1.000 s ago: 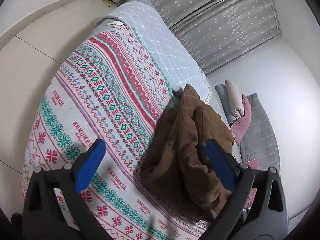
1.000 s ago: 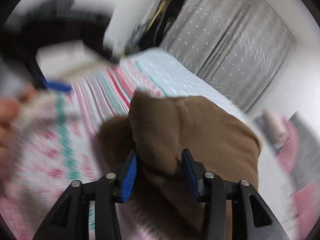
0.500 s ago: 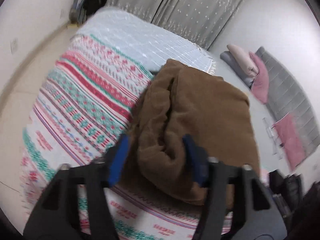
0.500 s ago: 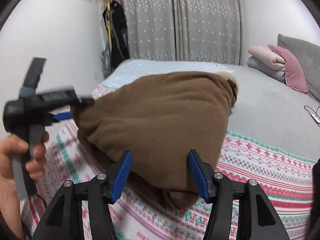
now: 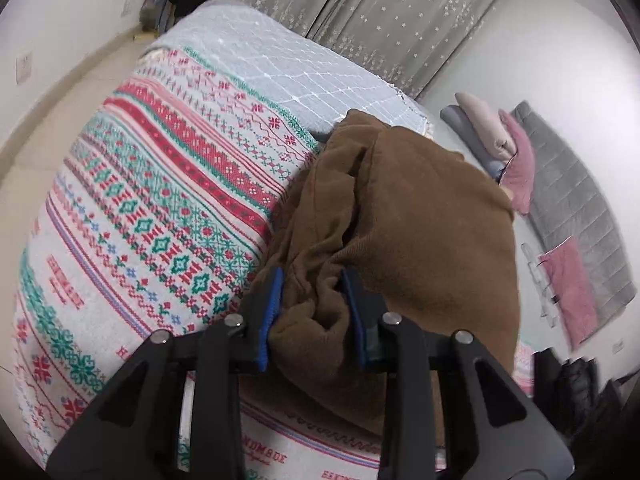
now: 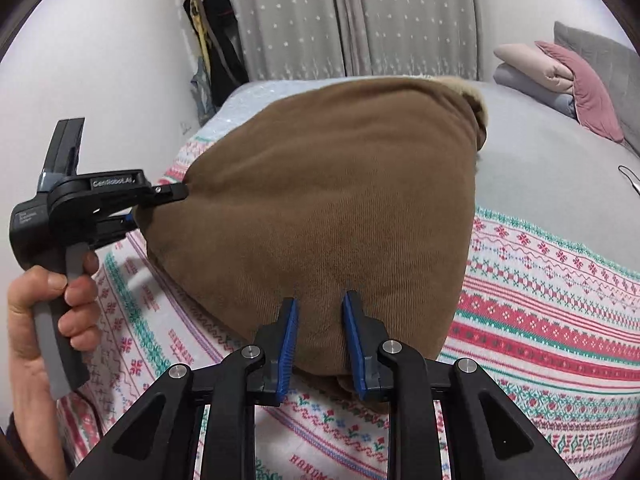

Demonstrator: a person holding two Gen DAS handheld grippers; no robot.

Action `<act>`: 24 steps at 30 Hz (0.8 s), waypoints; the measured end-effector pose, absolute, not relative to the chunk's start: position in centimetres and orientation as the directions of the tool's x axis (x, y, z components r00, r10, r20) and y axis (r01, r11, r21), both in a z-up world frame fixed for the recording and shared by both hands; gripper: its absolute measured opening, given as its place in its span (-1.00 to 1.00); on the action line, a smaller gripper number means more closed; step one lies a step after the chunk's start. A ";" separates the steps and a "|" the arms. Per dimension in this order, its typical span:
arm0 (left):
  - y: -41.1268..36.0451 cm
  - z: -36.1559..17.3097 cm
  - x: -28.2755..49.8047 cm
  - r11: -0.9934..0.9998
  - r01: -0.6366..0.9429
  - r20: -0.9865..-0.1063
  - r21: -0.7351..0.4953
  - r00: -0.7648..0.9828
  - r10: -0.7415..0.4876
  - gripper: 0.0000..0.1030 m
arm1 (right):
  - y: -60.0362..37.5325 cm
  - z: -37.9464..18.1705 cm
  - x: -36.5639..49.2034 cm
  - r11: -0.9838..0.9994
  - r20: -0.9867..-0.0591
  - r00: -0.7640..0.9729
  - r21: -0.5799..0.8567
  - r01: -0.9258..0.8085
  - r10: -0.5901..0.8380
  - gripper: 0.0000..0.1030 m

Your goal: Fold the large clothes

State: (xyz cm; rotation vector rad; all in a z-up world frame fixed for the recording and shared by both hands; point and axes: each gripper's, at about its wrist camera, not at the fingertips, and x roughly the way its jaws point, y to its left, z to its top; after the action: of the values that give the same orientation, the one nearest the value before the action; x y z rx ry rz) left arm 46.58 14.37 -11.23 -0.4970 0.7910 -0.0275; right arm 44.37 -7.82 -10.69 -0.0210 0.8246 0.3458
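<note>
Your hand [image 6: 48, 312] is gripping the left claw [image 5: 310, 312], its jaws just closing and pinching a bunched edge of the brown clothes [image 5: 420, 240], which are lying on the patterned blanket [image 5: 160, 200] on the bed, your right claw [image 6: 318, 336] just closing and pinching the near edge.

A bed [image 5: 248, 52] fills the room, spread with a patterned red-and-green knitted blanket [image 5: 132, 216]. Grey star-dotted curtains [image 6: 360, 16] hang behind it, white walls [image 6: 100, 48] either side. Folded pink and grey bedding [image 6: 552, 72] sits by a grey headboard [image 5: 568, 200].
</note>
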 end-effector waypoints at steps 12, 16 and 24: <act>13.8 -11.3 46.6 0.908 -0.141 -0.678 -0.395 0.711 -0.185 -0.36 | -13.6 -5.2 54.9 0.926 -0.700 0.607 0.296 -0.233 0.377 -0.58; 13.8 -11.3 46.5 0.910 -0.135 -0.677 -0.393 0.712 -0.187 -0.36 | -12.9 -5.4 63.5 0.948 -0.742 0.589 0.261 -0.184 0.318 -0.58; 13.7 -11.4 46.6 0.914 -0.134 -0.681 -0.383 0.710 -0.181 -0.36 | -10.6 -10.2 71.4 0.974 -0.839 0.494 0.186 -0.132 0.228 -0.63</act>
State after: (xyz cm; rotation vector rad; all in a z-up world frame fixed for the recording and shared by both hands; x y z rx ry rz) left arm 46.60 13.66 -11.37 -0.4278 0.7872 -0.0269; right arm 71.37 -10.62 -10.19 0.1019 1.0313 0.2185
